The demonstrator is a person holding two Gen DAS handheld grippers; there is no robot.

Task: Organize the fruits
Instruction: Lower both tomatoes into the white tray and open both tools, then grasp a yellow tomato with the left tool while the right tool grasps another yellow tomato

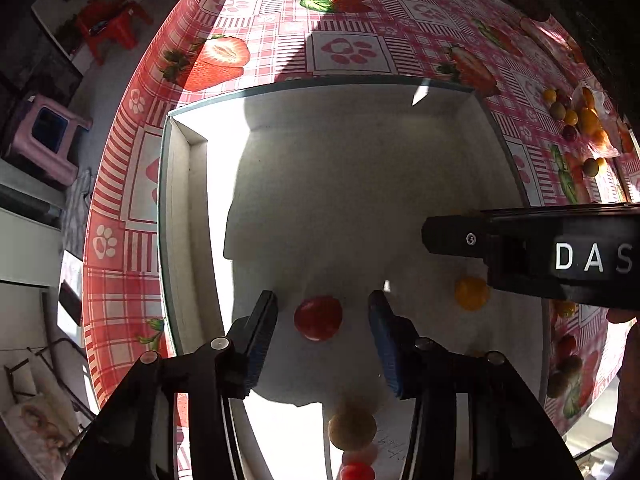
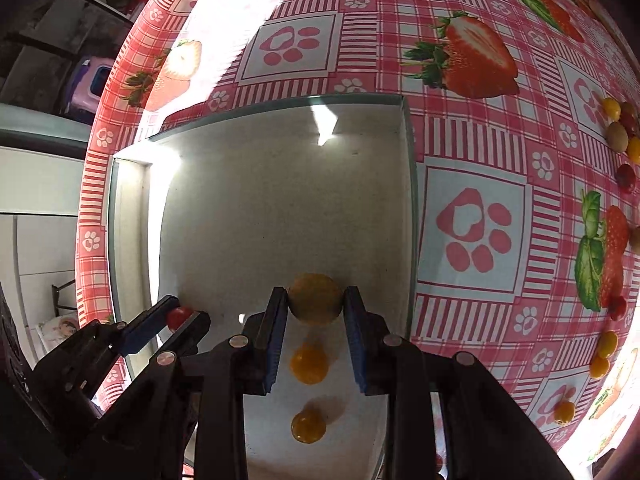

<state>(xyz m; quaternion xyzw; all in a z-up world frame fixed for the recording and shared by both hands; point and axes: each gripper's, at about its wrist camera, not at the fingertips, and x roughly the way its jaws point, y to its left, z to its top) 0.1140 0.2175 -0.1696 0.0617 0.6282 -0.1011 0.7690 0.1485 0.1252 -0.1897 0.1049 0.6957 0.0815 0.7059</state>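
Note:
A shallow white box (image 1: pixel 184 216) (image 2: pixel 132 216) lies on the strawberry tablecloth. My left gripper (image 1: pixel 322 316) is open over the box floor, its pads on either side of a red cherry tomato (image 1: pixel 318 318) without touching it; the tomato also shows between its fingers in the right wrist view (image 2: pixel 179 317). My right gripper (image 2: pixel 316 304) is shut on a yellow-orange fruit (image 2: pixel 316 299) (image 1: pixel 472 293) held just above the box floor. Two yellow fruits (image 2: pixel 309 362) (image 2: pixel 308 426) lie in the box below it. A tan fruit (image 1: pixel 352 426) and red ones (image 1: pixel 357 470) lie in the box below my left gripper.
Loose yellow, green and dark red small fruits (image 1: pixel 576 120) (image 2: pixel 620 136) lie on the cloth to the right of the box, some on a clear plastic bag (image 1: pixel 600 132). More lie along the right side (image 2: pixel 604 354). The table's left edge drops to the floor with stools (image 1: pixel 48 140).

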